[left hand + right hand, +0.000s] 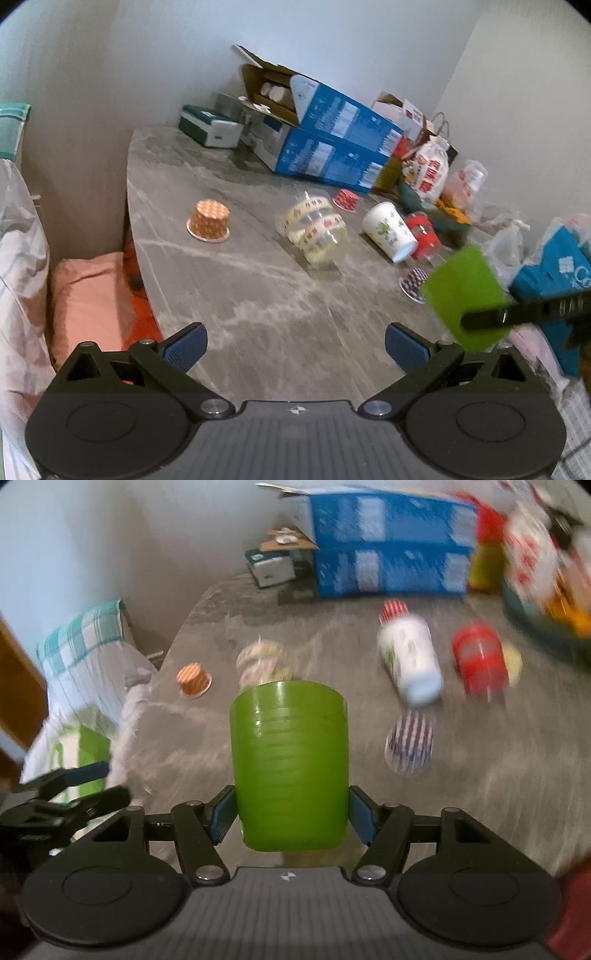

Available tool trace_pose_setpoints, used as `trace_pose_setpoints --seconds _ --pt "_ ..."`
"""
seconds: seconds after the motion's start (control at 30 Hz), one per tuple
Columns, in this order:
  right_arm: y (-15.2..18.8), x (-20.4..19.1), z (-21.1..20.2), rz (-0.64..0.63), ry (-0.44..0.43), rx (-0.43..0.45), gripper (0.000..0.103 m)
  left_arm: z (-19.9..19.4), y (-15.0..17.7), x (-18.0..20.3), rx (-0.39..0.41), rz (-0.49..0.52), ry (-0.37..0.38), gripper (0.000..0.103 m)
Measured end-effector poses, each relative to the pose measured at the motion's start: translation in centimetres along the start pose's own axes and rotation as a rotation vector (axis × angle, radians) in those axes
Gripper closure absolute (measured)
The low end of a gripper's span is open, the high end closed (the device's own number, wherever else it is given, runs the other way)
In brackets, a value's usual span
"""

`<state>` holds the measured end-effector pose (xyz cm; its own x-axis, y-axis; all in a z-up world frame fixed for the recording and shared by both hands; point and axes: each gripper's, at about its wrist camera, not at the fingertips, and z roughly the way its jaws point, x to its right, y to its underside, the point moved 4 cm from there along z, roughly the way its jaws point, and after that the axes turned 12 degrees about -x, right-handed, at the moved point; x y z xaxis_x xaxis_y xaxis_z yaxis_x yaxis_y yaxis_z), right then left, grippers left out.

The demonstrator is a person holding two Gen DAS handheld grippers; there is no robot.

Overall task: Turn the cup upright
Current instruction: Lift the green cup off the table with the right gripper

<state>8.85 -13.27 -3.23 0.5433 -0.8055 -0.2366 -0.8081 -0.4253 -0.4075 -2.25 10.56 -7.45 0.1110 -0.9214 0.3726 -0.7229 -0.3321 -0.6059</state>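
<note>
We see our right gripper [291,818] clamping the green cup [290,764] between both blue pads. Our left gripper [295,349] hangs wide open, holding nothing.

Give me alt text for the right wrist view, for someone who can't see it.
The right gripper is shut on a green cup, held above a grey table. Beyond it lie a white cup and a red cup on their sides, with blue boxes at the back.

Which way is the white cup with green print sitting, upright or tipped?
Tipped. The white cup lies on its side on the grey table, mouth toward the camera, beside the red cup.
</note>
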Motion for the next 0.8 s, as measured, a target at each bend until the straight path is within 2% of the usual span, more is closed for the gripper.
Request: trace_pose_setpoints --seconds 0.13,0.3,0.67,0.8 --pt "2.1 0.0 1.9 0.097 -0.026 -0.008 0.038 -0.3 0.8 0.0 -0.007 -0.006 0.015 0.0" --pt "2.6 0.0 3.7 0.158 -0.037 -0.011 0.038 -0.5 1.5 0.2 -0.025 -0.025 0.044 0.0" --pt "3.5 -0.7 4.7 0.142 -0.011 -0.019 0.037 0.7 0.4 2.5 -0.115 -0.013 0.118 0.0" --pt "3.6 -0.8 4.9 0.133 -0.012 -0.024 0.036 1.8 -1.4 4.7 -0.173 0.026 0.192 0.0"
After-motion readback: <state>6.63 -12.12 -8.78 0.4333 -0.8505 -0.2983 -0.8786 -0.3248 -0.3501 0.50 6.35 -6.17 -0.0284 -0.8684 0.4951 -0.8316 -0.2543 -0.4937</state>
